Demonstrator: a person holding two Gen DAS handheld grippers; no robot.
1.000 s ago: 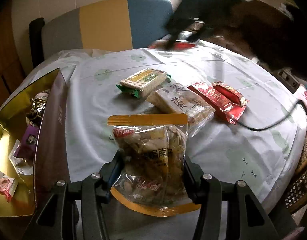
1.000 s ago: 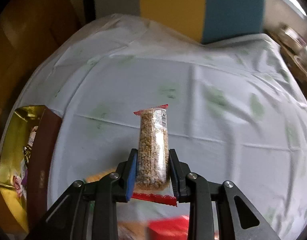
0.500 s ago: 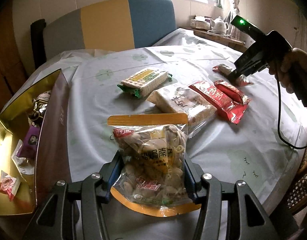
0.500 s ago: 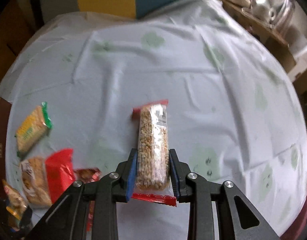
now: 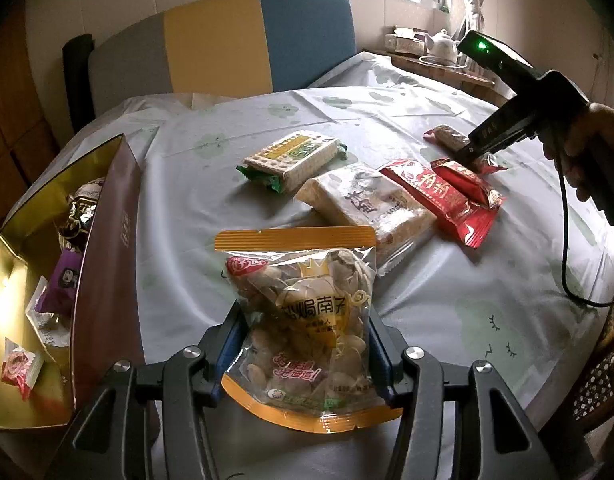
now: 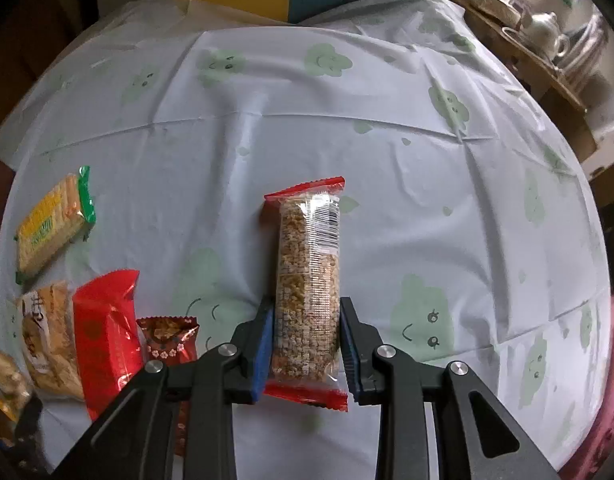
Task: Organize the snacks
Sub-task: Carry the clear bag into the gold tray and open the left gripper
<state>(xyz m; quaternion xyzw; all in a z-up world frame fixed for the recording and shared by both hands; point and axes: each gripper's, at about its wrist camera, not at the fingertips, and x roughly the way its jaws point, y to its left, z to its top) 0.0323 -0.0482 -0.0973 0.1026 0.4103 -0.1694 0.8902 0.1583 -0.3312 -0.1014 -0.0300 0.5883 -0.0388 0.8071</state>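
Observation:
My left gripper (image 5: pixel 303 344) is shut on a clear, orange-edged bag of nuts (image 5: pixel 307 312), held upright above the near table edge. My right gripper (image 6: pixel 307 336) is shut on a grain bar (image 6: pixel 309 280) in a clear wrapper with red ends, low over the tablecloth. In the left wrist view the right gripper (image 5: pixel 475 152) and grain bar (image 5: pixel 447 136) sit just beyond the red packs (image 5: pixel 439 196). A green-and-yellow cracker pack (image 5: pixel 295 156) and a beige pack (image 5: pixel 367 204) lie mid-table. A gold box (image 5: pixel 11 264) at the left holds several small snacks.
The box's dark brown wall (image 5: pixel 107 240) stands beside the left gripper. A grey, yellow and blue chair (image 5: pixel 227 48) is behind the table. A shelf with a teapot (image 5: pixel 443 44) is at the far right. A person's hand (image 5: pixel 587 140) and a black cable (image 5: pixel 563 240) hang over the right edge.
The right gripper swung across the table with the grain bar and came down beside the red packs. The left gripper and its bag kept still.

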